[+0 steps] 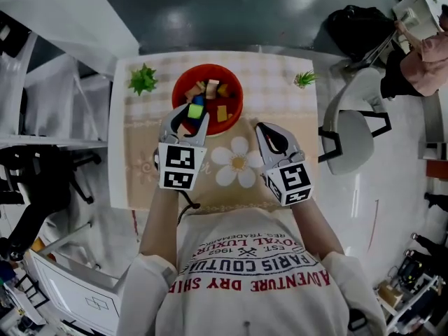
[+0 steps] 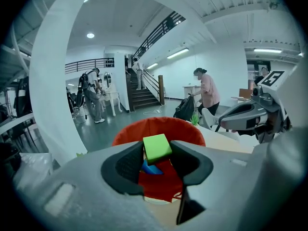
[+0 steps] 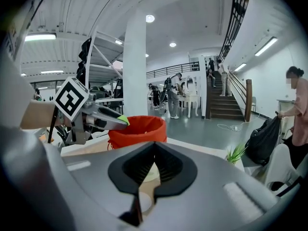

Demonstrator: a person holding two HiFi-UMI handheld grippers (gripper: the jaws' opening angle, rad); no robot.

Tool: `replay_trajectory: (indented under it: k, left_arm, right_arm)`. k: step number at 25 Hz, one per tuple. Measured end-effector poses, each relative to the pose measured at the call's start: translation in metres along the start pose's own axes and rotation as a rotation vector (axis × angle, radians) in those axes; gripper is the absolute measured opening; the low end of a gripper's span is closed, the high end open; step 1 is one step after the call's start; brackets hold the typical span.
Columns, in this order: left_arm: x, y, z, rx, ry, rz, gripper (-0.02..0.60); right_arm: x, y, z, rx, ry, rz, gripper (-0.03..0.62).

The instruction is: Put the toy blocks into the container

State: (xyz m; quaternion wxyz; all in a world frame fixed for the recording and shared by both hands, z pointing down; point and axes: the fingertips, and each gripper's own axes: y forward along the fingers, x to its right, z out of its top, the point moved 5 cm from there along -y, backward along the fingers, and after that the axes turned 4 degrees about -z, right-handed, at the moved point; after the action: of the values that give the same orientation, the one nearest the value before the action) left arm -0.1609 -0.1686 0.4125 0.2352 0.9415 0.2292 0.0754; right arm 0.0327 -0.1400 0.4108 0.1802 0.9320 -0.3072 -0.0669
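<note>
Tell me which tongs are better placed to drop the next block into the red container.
Left. The left tongs grip the green block at the red container's near rim. The right tongs are shut and empty, farther back from it.

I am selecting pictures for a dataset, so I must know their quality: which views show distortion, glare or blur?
Head view: sharp and evenly lit, with pale glare on the floor beyond the table. Left gripper view: strong fisheye, black corners, the white column bends; the green block is sharp. Right gripper view: same fisheye; the ceiling lamp is overexposed.
</note>
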Motion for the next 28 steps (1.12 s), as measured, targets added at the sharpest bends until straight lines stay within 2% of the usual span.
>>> replay_trajectory:
  k: [1, 3, 5, 11, 19, 22, 25, 28]
  left_arm:
    - [0.0, 0.001, 0.0, 0.002, -0.006, 0.001, 0.18]
    - [0.001, 0.001, 0.001, 0.01, -0.025, -0.009, 0.252]
    - [0.004, 0.0, 0.003, 0.02, -0.038, -0.02, 0.276]
    - [0.034, -0.004, 0.017, 0.071, -0.01, -0.066, 0.278]
    - [0.112, 0.008, 0.041, 0.133, 0.063, -0.24, 0.278]
    - [0.149, 0.019, 0.032, 0.102, 0.082, -0.336, 0.278]
    - [0.181, 0.04, 0.009, 0.023, 0.103, -0.426, 0.294]
    - [0.196, 0.064, -0.015, -0.05, 0.102, -0.47, 0.319]
  right_arm:
    - [0.001, 0.0, 0.0, -0.003, 0.002, -0.003, 0.002]
    - [0.002, -0.002, -0.001, -0.002, 0.004, -0.01, 0.002]
    - [0.003, -0.006, -0.002, 0.0, 0.006, -0.016, 0.002]
    - [0.012, -0.026, -0.009, 0.004, 0.011, -0.043, 0.002]
    - [0.035, -0.062, -0.025, -0.003, 0.044, -0.112, 0.002]
    - [0.046, -0.074, -0.034, -0.011, 0.071, -0.142, 0.002]
    - [0.055, -0.081, -0.044, -0.023, 0.091, -0.16, 0.002]
    - [0.065, -0.086, -0.056, -0.033, 0.11, -0.174, 0.002]
